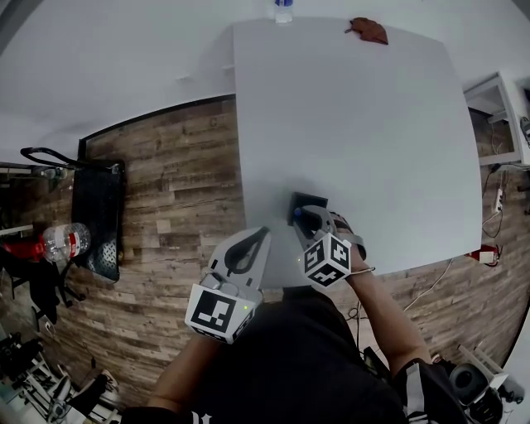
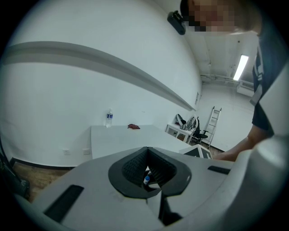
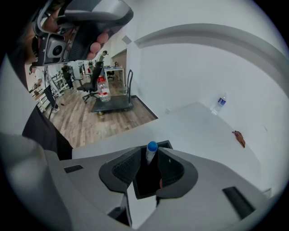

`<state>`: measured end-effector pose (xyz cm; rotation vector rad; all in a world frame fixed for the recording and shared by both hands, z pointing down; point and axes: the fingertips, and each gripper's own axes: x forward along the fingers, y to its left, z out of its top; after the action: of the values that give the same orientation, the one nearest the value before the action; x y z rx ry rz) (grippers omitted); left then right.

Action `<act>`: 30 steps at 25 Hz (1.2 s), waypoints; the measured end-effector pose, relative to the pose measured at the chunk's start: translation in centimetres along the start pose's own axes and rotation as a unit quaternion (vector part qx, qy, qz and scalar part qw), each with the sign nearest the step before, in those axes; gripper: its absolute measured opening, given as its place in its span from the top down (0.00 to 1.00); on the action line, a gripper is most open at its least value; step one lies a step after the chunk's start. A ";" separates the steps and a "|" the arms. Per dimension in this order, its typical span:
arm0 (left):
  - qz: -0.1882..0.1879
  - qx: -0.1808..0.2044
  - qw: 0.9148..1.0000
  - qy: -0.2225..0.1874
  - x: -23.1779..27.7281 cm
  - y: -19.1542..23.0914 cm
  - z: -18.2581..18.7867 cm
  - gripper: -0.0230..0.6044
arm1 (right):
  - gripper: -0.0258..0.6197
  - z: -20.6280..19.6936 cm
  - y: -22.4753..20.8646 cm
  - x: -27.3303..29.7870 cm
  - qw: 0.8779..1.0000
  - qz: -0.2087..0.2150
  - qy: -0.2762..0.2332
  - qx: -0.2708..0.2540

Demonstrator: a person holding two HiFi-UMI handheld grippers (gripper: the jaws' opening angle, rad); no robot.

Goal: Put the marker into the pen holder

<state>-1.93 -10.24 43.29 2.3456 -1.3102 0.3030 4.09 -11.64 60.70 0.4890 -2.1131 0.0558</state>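
Head view: white table [image 1: 356, 124]. The black pen holder [image 1: 310, 199] sits close to the near edge. The right gripper [image 1: 308, 218] is over the holder with its jaws pointing down at it. A blue speck at the holder's rim is the marker [image 1: 296, 213] cap. The left gripper [image 1: 263, 233] is off the table's near-left edge, just beside the right one, and carries nothing. At the far edge are a water bottle [image 1: 283, 10] and a red-brown object [image 1: 370, 31]. On the wood floor to the left are a black cart [image 1: 98, 217] and a second bottle [image 1: 66, 240].

Left gripper view: left gripper [image 2: 147, 152] jaw tips are together with nothing between the pads. The marker's blue cap [image 2: 146, 179] shows through the opening behind the tips. The table [image 2: 117, 137] lies beyond, with the bottle [image 2: 109, 118] and the red-brown object [image 2: 133, 127] at its back.

Right gripper view: right gripper [image 3: 148, 153] jaws are narrowly apart, straddling the open top of the pen holder [image 3: 144, 180]. The marker [image 3: 151, 153] stands nearly upright between them, blue cap up. Its lower body is down in the holder's dark interior. A dark gap shows between the marker and the pad on the picture's left, and the marker is close to the other pad. Contact with that pad cannot be confirmed.
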 end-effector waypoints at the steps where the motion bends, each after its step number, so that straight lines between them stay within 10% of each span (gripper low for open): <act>1: -0.002 0.001 1.000 -0.001 0.1 0.0 0.1 0.95 | 0.81 0.3 0.0 -0.3 1.000 0.000 -0.004 0.004; 30: -0.094 0.073 0.991 -0.059 -3.7 -2.9 3.8 0.95 | 0.94 11.9 -0.4 -16.9 0.939 -0.106 -0.262 0.196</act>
<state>-1.51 -7.87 37.75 2.6254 -1.1408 0.2093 2.89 -9.23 40.23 1.0644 -2.5645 0.2493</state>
